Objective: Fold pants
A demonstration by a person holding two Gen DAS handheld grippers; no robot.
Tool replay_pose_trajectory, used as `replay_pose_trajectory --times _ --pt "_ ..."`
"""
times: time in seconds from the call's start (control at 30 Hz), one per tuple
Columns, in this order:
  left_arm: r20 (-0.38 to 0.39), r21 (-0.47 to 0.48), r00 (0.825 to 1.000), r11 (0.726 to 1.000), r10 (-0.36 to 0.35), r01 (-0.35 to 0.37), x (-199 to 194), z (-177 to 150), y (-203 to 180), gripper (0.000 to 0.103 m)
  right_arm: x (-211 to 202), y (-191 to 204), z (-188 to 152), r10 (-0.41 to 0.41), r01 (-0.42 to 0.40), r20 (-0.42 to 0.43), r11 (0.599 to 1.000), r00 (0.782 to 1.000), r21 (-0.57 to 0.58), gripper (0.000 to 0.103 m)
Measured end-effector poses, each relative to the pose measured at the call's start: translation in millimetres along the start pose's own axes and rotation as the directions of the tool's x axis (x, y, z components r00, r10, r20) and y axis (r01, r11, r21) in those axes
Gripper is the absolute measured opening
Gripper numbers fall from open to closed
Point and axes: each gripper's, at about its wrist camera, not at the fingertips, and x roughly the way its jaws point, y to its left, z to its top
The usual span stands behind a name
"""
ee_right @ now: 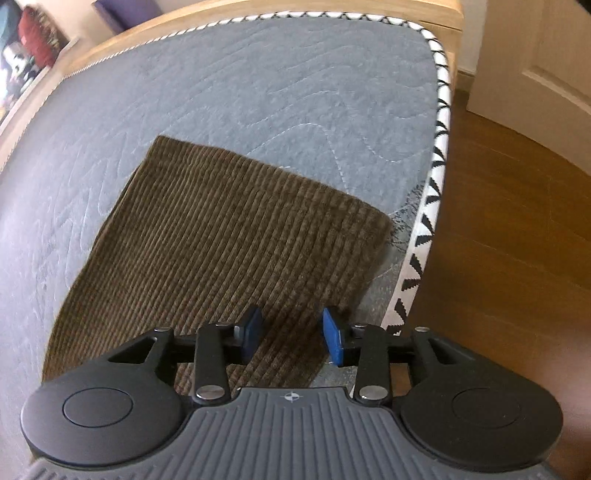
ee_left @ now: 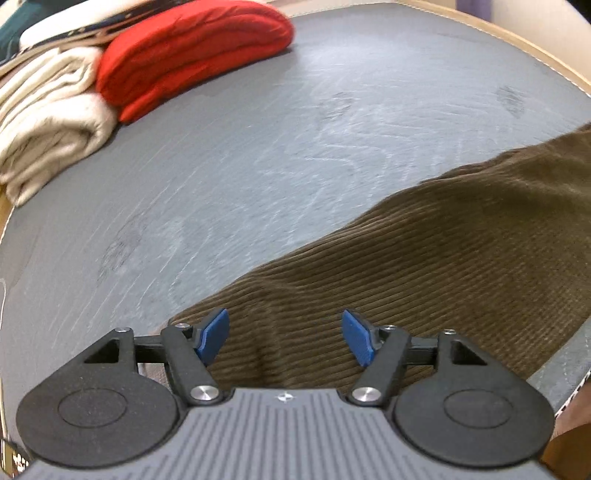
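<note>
Lying flat on the grey mattress: brown corduroy pants, long axis running away toward the far end. Hovering just above the near edge, left gripper and right gripper, both spread apart and gripping nothing, the right seeming nearer the side edge.

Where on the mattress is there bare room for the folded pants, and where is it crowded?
The grey mattress lies bare between the red folded garment and the brown corduroy pants. More bare quilting shows beyond the pants' end, up to the wooden frame. It is crowded at one edge, where the cream folded garment lies against the red one, and tight beside the patterned mattress edge.
</note>
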Motion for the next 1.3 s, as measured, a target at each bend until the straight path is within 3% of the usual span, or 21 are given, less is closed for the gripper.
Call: replay_pose_trajectory --times 0.1,0.4,0.6,1.07,1.1,1.17,1.23,1.3 --pt "0.007 0.027 1.000 1.000 -0.008 0.008 4.5 0.9 -11.0 0.075 -0.7 4.4 -2.6 -0.011 0.011 0.004 0.999 1.000 -0.044 0.043" --pt "0.006 0.039 1.000 0.999 -0.004 0.004 14.9 3.0 -14.7 0.078 -0.8 -6.5 1.5 -0.047 0.047 0.027 0.999 0.999 0.013 0.043" --pt "0.010 0.038 1.000 0.999 -0.007 0.007 14.3 2.9 -13.9 0.080 -1.3 -10.2 1.9 -0.107 0.106 0.047 0.994 0.993 0.019 0.053" --pt "-0.013 0.043 1.000 0.999 0.000 0.001 19.8 -0.2 -15.0 0.082 10.7 0.0 6.4 -0.046 0.045 0.022 0.999 0.999 0.011 0.067" --pt "-0.015 0.042 1.000 0.999 0.001 -0.001 20.3 -0.4 -15.0 0.082 10.7 1.5 7.3 -0.039 0.039 0.028 0.999 0.999 0.011 0.066" --pt "-0.017 0.042 1.000 0.999 0.001 -0.001 21.0 -0.8 -14.5 0.082 10.3 3.0 9.4 -0.019 0.018 0.042 1.000 0.999 0.017 0.054" --pt "-0.019 0.045 1.000 0.999 0.003 -0.002 21.6 -1.1 -14.7 0.082 9.0 3.2 10.8 -0.003 0.002 0.056 1.000 0.998 0.024 0.033" --pt "-0.020 0.046 1.000 0.999 0.002 -0.002 22.1 -0.9 -14.9 0.082 8.3 1.3 12.3 0.034 -0.036 0.061 0.999 0.998 0.036 0.028"
